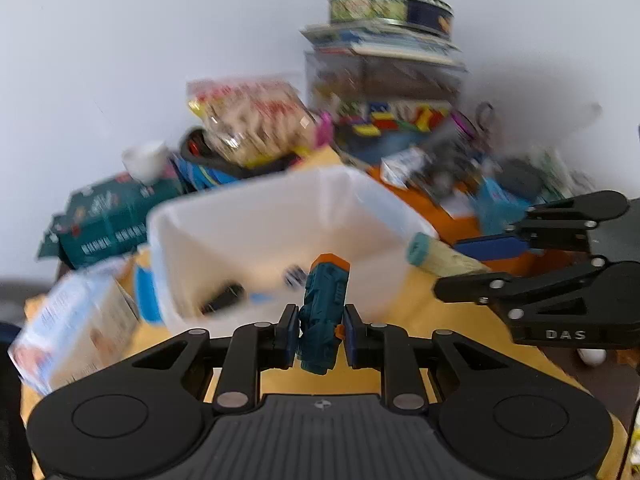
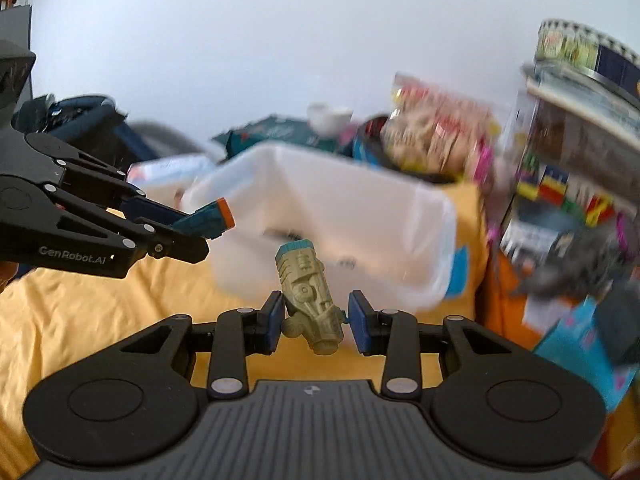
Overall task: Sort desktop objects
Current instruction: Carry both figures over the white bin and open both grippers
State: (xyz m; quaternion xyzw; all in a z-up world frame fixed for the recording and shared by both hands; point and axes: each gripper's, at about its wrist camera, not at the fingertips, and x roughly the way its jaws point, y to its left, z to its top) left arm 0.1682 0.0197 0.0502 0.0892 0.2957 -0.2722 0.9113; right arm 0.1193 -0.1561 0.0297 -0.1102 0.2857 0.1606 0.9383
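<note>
The teal toy point(image 1: 323, 312) with its orange tip is clamped between the blue pads of my left gripper point(image 1: 322, 334), whose jaws are closed on its sides, and it stands nearly upright, its tip pointing to twelve o'clock. The tan toy point(image 2: 308, 296) with a teal cap sits in my right gripper point(image 2: 316, 322), jaws gripping it across its lower body, and it leans with the cap toward eleven o'clock. Just beyond both toys, at twelve o'clock, is the white bin point(image 1: 224, 216), with a few small dark things on its floor, too blurred to name. It stands on the yellow cloth point(image 2: 80, 320) over the counter. From the left camera my right gripper shows at three o'clock; from the right camera my left gripper shows at nine o'clock. Behind the bin, at one o'clock, a snack bag point(image 1: 248, 120) and a stack of boxes under a round tin point(image 1: 390, 8).
</note>
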